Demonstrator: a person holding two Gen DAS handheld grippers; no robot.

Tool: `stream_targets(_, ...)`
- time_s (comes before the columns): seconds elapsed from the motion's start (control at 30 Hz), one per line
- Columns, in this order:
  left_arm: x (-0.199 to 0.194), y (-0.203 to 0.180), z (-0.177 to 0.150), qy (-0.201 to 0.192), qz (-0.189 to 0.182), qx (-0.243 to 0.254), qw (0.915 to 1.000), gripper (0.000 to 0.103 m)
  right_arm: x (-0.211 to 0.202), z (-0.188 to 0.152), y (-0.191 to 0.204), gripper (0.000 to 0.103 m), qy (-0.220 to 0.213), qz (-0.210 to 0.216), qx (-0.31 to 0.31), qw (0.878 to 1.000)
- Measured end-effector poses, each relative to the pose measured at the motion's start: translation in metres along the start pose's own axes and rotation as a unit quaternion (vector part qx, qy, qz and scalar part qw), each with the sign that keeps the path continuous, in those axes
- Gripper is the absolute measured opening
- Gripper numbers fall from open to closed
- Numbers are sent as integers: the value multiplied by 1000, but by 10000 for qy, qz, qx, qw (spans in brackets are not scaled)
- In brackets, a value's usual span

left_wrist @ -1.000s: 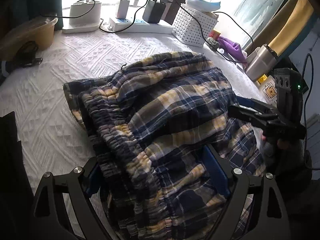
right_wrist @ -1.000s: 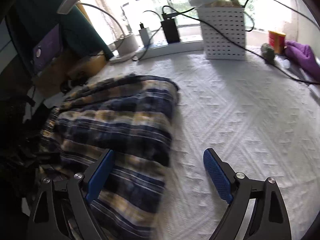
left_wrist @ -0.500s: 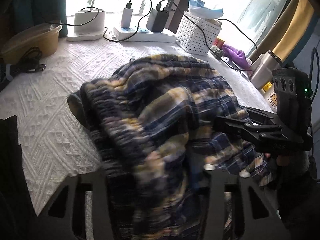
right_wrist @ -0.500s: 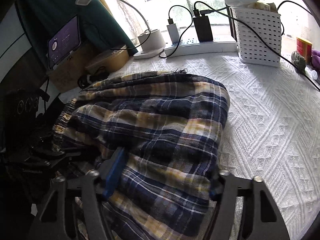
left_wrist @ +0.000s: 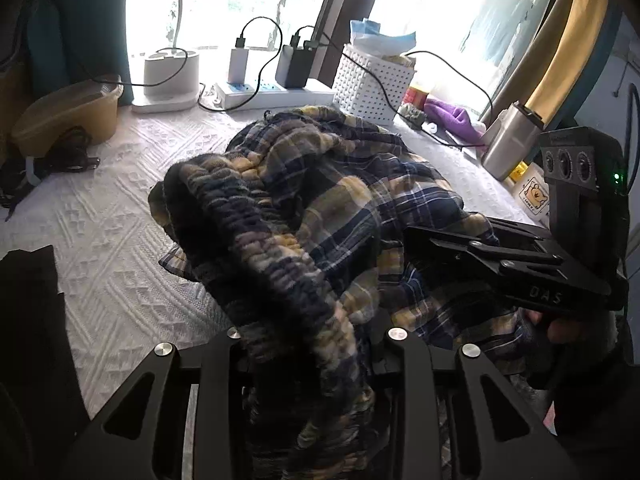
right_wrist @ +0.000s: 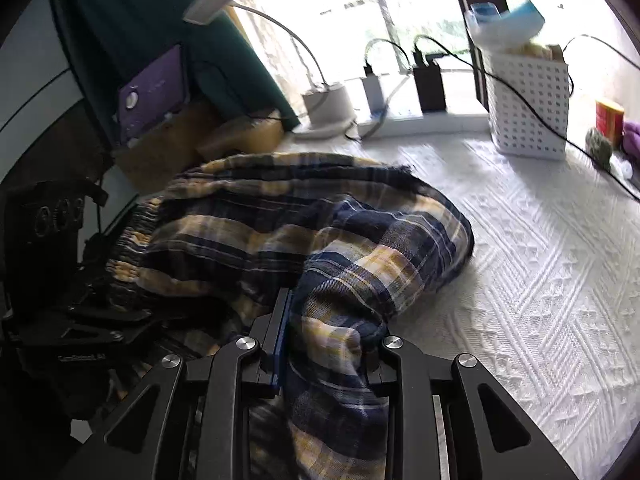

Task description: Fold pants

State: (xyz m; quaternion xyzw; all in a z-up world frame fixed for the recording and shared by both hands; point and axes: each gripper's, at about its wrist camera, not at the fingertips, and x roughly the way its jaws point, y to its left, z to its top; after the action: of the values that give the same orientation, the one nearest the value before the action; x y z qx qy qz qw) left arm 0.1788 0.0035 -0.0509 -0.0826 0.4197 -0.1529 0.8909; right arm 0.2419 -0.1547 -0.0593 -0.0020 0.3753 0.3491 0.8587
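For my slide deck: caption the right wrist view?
Right gripper clamped on bunched plaid pants over a white textured bedspread.

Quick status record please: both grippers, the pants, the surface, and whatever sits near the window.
left gripper: shut on pants' gathered waistband
right gripper: shut on a bunch of pants fabric
pants: plaid, bunched in a heap, near edge lifted, not flat
bedspread: white, textured, under the pants
basket: white, perforated, beyond the pants by the window
power strip: chargers plugged in, left of basket
fold: not finished
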Motion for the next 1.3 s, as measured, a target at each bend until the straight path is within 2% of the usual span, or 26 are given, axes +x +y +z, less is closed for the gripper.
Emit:
stream_targets(0.37, -46, -19, -13, -492, 87, 162, 9986, 30, -35, -4, 39, 27, -365, 19, -286, 9989)
stream_targets(0.7, -100, -25, -24, -1036, 175, 266, 9941, 30, -68, -3, 80, 27, -774, -4, -651, 9949)
stream_targets(1.07, -153, -9, -41, -1438, 385, 354, 9882, 30, -94, -5, 139, 27, -1132, 81, -1124, 9872)
stream_targets(1.3, -185, 17, -55, -1605, 605, 302, 9847, 30, -89, -6, 182, 27, -1204, 269, -1314, 9836)
